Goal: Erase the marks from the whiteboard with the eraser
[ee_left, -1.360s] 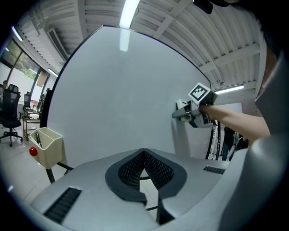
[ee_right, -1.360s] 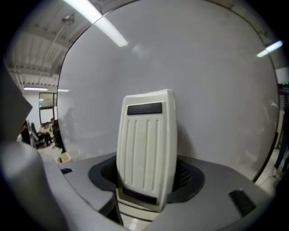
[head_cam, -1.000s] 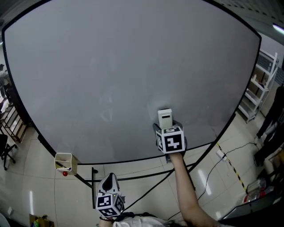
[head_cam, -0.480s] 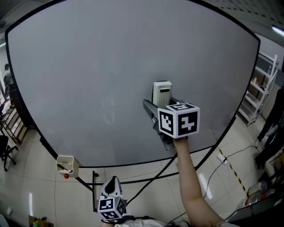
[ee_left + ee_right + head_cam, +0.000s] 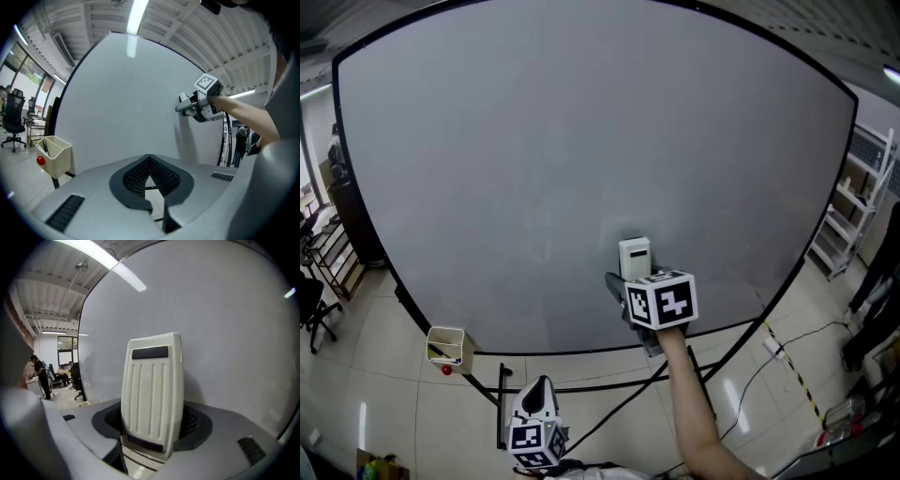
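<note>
Room: workshop with pale tiled floor (image 5: 384, 375), a shelving rack (image 5: 853, 202) at the right edge, and office chairs at the far left.

1. Whiteboard (image 5: 581, 141). Large, black-framed and on a stand, it fills most of the head view. No bold marks show on it. There is only faint grey smudging (image 5: 534, 246), left of the eraser and low on the board.
2. Cream bin (image 5: 447, 345). It hangs at the board's lower left corner, with a red knob just under it.
3. Right claw (image 5: 634, 279). You hold it raised toward the lower middle of the board. The jaws are closed on the eraser's lower end.
4. Left claw (image 5: 535, 386). It is held low near your body, well apart from the board. Its jaws (image 5: 149, 168) are together with nothing between them.
5. Eraser (image 5: 152, 390). Cream, ribbed, upright in the right claw. Its top end stands close against the board, though the views do not settle whether the pad actually touches.

Step in hand, as judged: wiping, late in the task, with little left to remove.

Next move: carry the eraser left onto the faint smudging. Press the pad flat to the board and sweep across it with the grip kept firm.
</note>
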`<state>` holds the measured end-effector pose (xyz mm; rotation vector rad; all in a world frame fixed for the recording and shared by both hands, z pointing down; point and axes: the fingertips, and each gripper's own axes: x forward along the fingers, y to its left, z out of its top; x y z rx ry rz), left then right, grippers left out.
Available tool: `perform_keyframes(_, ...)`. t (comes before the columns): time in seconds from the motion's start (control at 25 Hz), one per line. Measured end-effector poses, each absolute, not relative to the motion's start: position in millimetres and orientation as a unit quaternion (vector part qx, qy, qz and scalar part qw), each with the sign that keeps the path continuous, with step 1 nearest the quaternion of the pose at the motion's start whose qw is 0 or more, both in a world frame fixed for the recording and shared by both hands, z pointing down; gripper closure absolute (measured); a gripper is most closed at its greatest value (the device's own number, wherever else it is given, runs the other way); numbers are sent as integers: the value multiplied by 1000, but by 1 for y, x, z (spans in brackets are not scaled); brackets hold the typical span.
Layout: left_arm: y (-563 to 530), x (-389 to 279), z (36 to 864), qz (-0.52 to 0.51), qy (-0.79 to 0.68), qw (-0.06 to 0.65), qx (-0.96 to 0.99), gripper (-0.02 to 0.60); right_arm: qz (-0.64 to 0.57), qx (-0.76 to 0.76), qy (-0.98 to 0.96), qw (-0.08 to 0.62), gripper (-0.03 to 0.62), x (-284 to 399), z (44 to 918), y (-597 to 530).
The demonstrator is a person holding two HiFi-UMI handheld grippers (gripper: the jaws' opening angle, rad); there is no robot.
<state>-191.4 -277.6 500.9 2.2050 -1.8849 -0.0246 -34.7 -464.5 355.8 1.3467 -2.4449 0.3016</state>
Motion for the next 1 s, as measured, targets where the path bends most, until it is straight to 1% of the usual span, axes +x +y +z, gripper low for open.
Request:
perform_keyframes(0.16,-281,-195,504,-10,-649,130,750,581,78,507,-853,93,321,0,268,-479)
perform_keyframes(0.2,-282,-195,504,-10,-649,130,749,581,79,511,-851,86,321,5,256,-483)
perform_keyframes(0.28,-283,-193,504,-9,-647,130,751,581,78,520,-845,96,322,6,254,-485)
perform_keyframes(0.36,-285,-189,504,-9,-644,133,753,581,78,513,-845,130,322,-10,281,-481)
perform_keyframes(0.48,-286,-185,502,-10,-640,132,757,581,124,450,-863,193,322,-58,363,-471)
perform_keyframes(0.56,-285,-181,501,-8,-637,128,760,581,138,431,-861,231,322,-73,412,-467)
perform_keyframes(0.64,-283,-180,502,-5,-635,126,762,581,130,434,-859,240,322,-74,429,-467)
perform_keyframes(0.68,-282,-182,503,-4,-637,128,760,581,125,438,-860,231,322,-70,425,-468)
perform_keyframes(0.76,-279,-189,502,-7,-648,134,750,581,123,449,-865,189,322,-54,394,-470)
perform_keyframes(0.88,-278,-198,503,-10,-656,135,742,581,128,503,-847,116,322,5,342,-483)
perform_keyframes(0.96,-278,-202,503,-12,-658,134,741,581,165,528,-829,81,322,48,333,-492)
perform_keyframes(1.0,-278,-203,503,-12,-659,135,740,581,189,526,-826,76,322,59,339,-494)
